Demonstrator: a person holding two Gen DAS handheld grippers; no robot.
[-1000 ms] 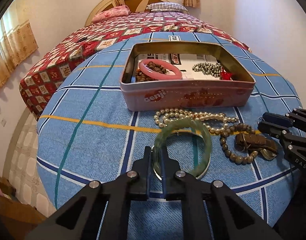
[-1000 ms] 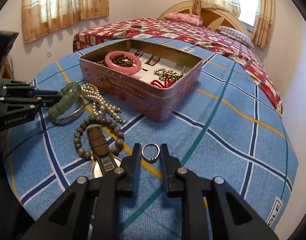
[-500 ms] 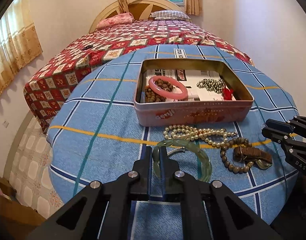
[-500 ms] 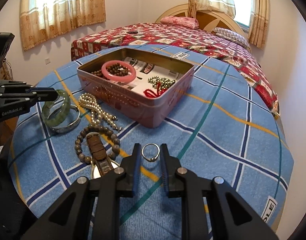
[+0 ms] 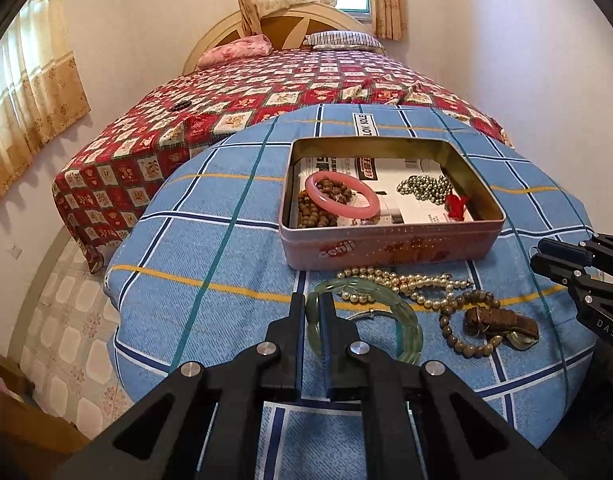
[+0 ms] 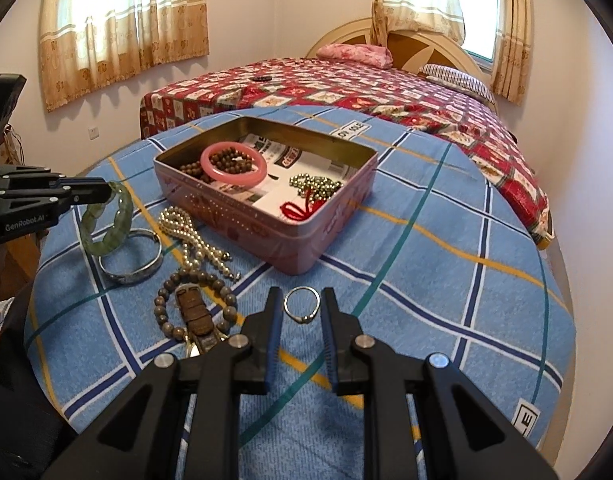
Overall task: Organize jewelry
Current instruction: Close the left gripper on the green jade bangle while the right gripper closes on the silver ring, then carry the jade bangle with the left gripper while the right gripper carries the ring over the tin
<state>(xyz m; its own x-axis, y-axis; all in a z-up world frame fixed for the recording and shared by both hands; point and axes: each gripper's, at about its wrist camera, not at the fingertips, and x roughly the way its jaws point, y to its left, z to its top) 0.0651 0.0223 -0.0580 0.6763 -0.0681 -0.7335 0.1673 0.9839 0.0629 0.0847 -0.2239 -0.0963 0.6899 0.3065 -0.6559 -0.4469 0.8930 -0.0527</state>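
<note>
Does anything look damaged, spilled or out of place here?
Nothing stands out. The left tongs grip the green bangle; the pearl necklace, silver bangle and ring lie unsorted beside the upright tin.

- The left gripper (image 5: 313, 312) clamped the green bangle (image 5: 402, 320), which hung off to the jaws' right.
- Beyond the jaws lay a pearl necklace (image 5: 406, 282), then the pink tin (image 5: 390, 250).
</note>
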